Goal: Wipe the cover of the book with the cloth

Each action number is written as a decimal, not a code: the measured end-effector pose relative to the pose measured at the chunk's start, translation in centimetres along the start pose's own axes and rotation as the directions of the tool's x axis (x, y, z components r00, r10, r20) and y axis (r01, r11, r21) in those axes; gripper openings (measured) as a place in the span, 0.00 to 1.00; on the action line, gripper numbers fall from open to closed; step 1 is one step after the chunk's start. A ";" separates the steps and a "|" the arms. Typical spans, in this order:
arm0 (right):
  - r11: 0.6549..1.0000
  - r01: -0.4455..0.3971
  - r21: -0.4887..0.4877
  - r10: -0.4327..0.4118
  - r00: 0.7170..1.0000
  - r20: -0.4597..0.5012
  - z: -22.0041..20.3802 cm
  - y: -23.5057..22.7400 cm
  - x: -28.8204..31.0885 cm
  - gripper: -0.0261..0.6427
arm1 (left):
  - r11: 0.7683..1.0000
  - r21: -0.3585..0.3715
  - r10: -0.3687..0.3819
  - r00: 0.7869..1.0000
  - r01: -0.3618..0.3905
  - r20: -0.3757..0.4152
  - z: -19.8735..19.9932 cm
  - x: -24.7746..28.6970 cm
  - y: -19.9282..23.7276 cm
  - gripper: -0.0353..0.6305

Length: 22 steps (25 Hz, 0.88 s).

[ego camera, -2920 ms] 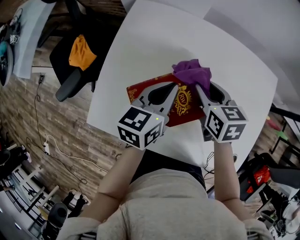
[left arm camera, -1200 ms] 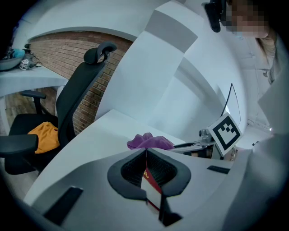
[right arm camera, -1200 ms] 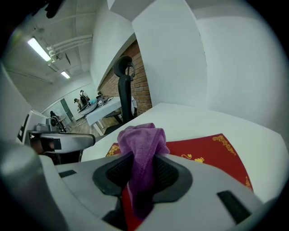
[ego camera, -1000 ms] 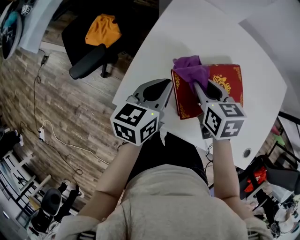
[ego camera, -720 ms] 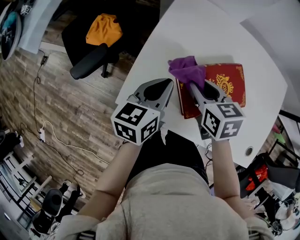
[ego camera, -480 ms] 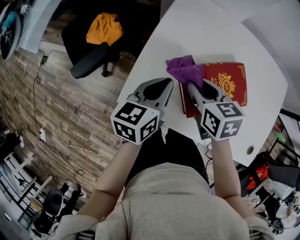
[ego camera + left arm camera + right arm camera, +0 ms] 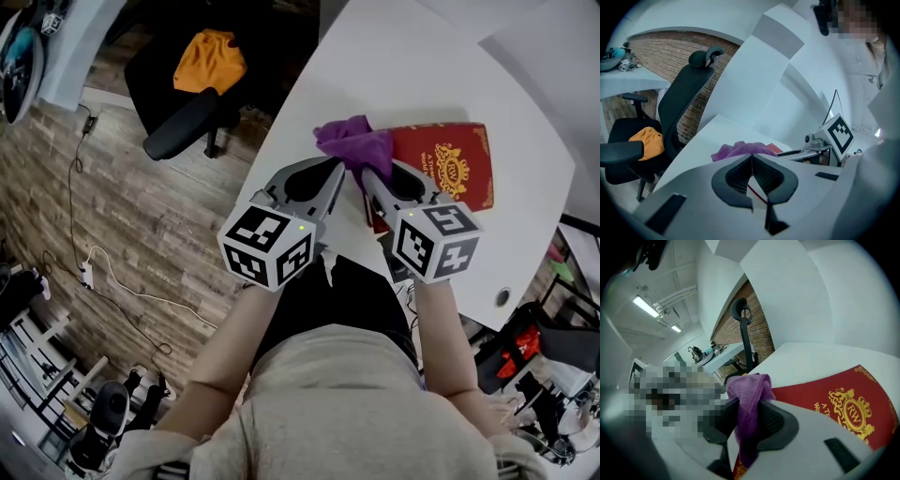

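Gripping: right gripper (image 7: 367, 176) is clamped on the crumpled purple cloth (image 7: 345, 141). Its jaws have just been closing tighter, with cloth between the pads and a tail hanging below them.
Left tool: left gripper (image 7: 751, 157) has its jaws pressed together with nothing in them.
Right hand pose: forearm reaches out from the torso, gripper tilted down at the near-left corner of the red hardcover book with a gold crest (image 7: 441, 159).
Left hand pose: forearm out, gripper just left of the book at a shallower tilt, tips near the cloth. Can't tell if they touch it.
Book: lies flat, cover up, on the white table (image 7: 403, 66).
Cloth vs book: bunched at the book's left edge, most of it past that edge over the table.
Head view adds: full book outline, both forearms, and wooden floor (image 7: 122, 216) well left of the book.
Left gripper view adds: the right gripper side-on, to the right of the book. Only a sliver of red cover shows behind the cloth.
Right gripper view adds: crest and gold lettering close up, and a cloth fold standing above the jaws.
Background: black office chair (image 7: 183, 122) with an orange garment (image 7: 211, 61) on its seat, well left of the book.
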State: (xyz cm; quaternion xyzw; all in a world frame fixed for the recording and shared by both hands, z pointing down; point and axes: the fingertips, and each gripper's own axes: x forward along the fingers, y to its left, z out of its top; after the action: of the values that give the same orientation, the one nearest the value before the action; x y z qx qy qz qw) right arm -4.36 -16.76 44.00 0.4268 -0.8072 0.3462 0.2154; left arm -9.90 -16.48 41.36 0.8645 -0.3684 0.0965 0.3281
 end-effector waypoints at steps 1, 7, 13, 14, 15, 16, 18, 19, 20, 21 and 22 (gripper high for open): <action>1.000 -0.003 0.003 0.003 1.000 0.006 0.1 0.1 -0.1 0.22 | 1.000 0.003 -0.003 1.000 0.003 0.000 0.1 -0.1 -0.1 0.09; 1.000 -0.002 0.004 0.002 0.999 0.050 0.8 -0.3 -1.9 0.22 | 1.000 0.023 -0.021 1.000 0.020 0.015 0.8 0.2 -2.0 0.09; 1.000 -0.006 0.014 0.004 0.996 0.092 1.3 -0.8 -2.7 0.22 | 0.999 0.035 -0.041 0.999 0.040 0.022 0.8 0.5 -2.7 0.09; 1.000 -0.008 0.019 0.006 0.995 0.099 1.4 -1.1 -3.1 0.22 | 0.998 0.035 -0.043 0.999 0.042 0.024 0.9 0.7 -3.0 0.09; 1.000 -0.009 0.024 0.006 0.994 0.107 1.5 -1.5 -3.6 0.22 | 0.998 0.037 -0.045 0.999 0.044 0.026 1.0 0.9 -3.5 0.09; 1.000 -0.009 0.027 0.006 0.993 0.115 1.6 -1.9 -4.2 0.22 | 0.998 0.041 -0.047 0.998 0.046 0.028 1.1 1.2 -4.2 0.09; 1.000 -0.009 0.030 0.005 0.992 0.130 1.9 -2.9 -5.5 0.22 | 0.998 0.049 -0.050 0.998 0.049 0.031 1.2 1.8 -5.5 0.09; 1.000 -0.008 0.030 0.004 0.991 0.136 2.0 -3.3 -6.1 0.22 | 0.997 0.052 -0.052 0.998 0.050 0.032 1.3 2.0 -6.0 0.09; 1.000 -0.007 0.029 0.003 0.990 0.142 2.1 -3.7 -6.5 0.22 | 0.997 0.054 -0.052 0.998 0.051 0.033 1.3 2.3 -6.4 0.09; 1.000 -0.004 0.027 0.000 0.989 0.148 2.3 -4.0 -7.0 0.22 | 0.997 0.055 -0.053 0.998 0.051 0.033 1.3 2.5 -6.8 0.09; 1.000 0.001 0.024 -0.005 0.988 0.154 2.4 -4.5 -7.5 0.22 | 0.997 0.055 -0.054 0.998 0.052 0.033 1.2 2.8 -7.2 0.09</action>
State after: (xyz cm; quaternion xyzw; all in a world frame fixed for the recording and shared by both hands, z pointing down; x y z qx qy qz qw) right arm 3.31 -16.27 39.29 0.4560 -0.8166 0.3216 0.1475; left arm -3.00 -15.16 38.03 0.8841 -0.3481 0.0829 0.3004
